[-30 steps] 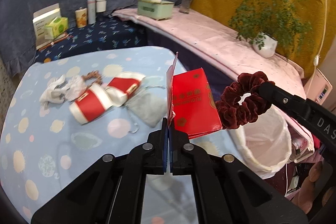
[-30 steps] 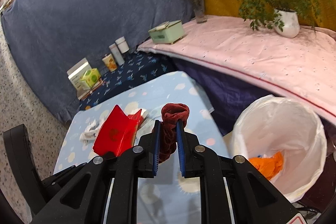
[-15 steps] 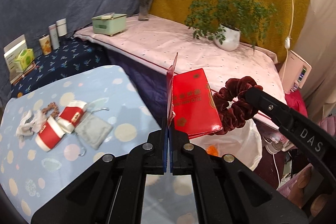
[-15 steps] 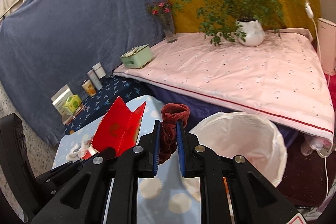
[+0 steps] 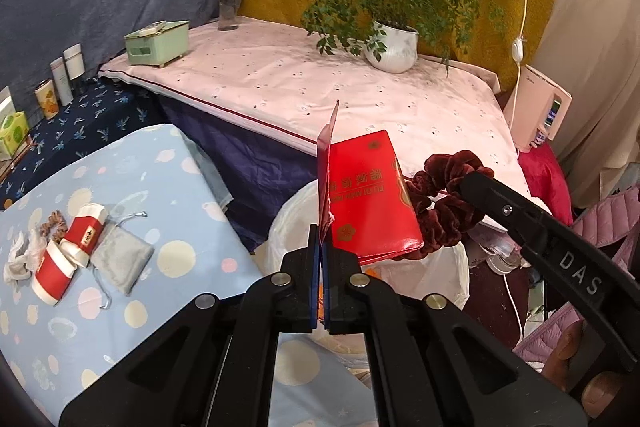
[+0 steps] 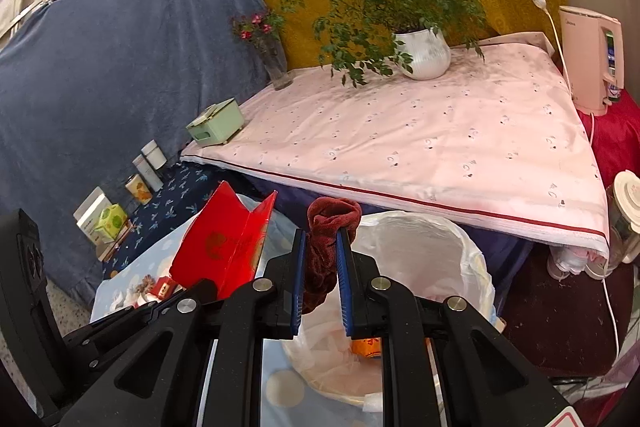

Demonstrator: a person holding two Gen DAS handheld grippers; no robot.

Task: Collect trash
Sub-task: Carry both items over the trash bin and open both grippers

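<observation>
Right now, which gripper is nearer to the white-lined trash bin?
Right. The right gripper, shut on the dark red scrunchie, hangs over the trash bin. The left gripper, pinching the red envelope, is by its near rim.

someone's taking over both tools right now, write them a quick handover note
Left tool: shut on the red envelope, held above the bin's near edge.
Right tool: shut on the dark red scrunchie, over the white-lined bin.
Done: orange scrap is in the bin.
Left: release both items into the bin, then clear the blue table: two red-and-white cups, grey pouch, white tissue, small scrunchie.
</observation>
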